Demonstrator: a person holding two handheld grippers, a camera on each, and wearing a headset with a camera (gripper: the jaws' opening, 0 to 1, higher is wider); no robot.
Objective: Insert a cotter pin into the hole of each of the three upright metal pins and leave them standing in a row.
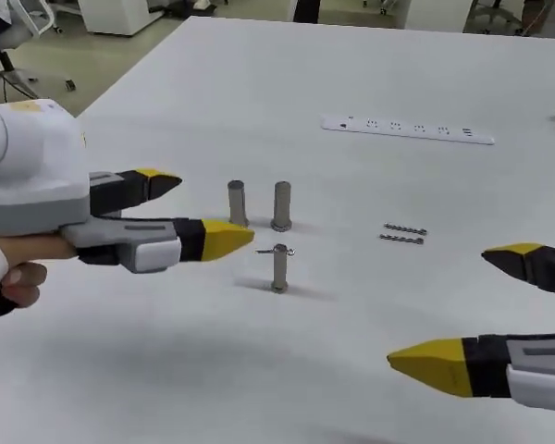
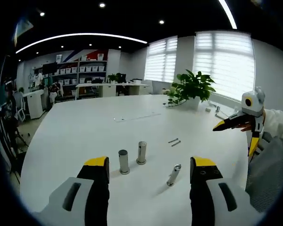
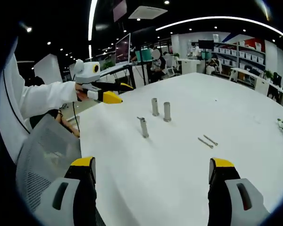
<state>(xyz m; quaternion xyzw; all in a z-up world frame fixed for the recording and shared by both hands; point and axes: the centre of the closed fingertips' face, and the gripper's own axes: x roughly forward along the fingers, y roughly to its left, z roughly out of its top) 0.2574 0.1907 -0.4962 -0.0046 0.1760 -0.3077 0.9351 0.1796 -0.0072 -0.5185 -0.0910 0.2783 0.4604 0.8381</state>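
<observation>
Grippers both spread and empty. Left gripper (image 1: 213, 208) hovers just beside two bare metal pins (image 1: 237, 203), I judge to steady one; loose cotter pins (image 1: 403, 234) lie ahead of my right gripper (image 1: 438, 305).

Three upright grey metal cylinder pins (image 1: 237, 203) (image 1: 281, 205) (image 1: 279, 273) stand on the white table (image 1: 259, 83), the near one carrying one thin cotter pin (image 1: 277, 250), with two loose silver cotter pins (image 1: 405, 229) (image 1: 400, 240) at right and one white power strip (image 1: 407, 129) beyond.
</observation>
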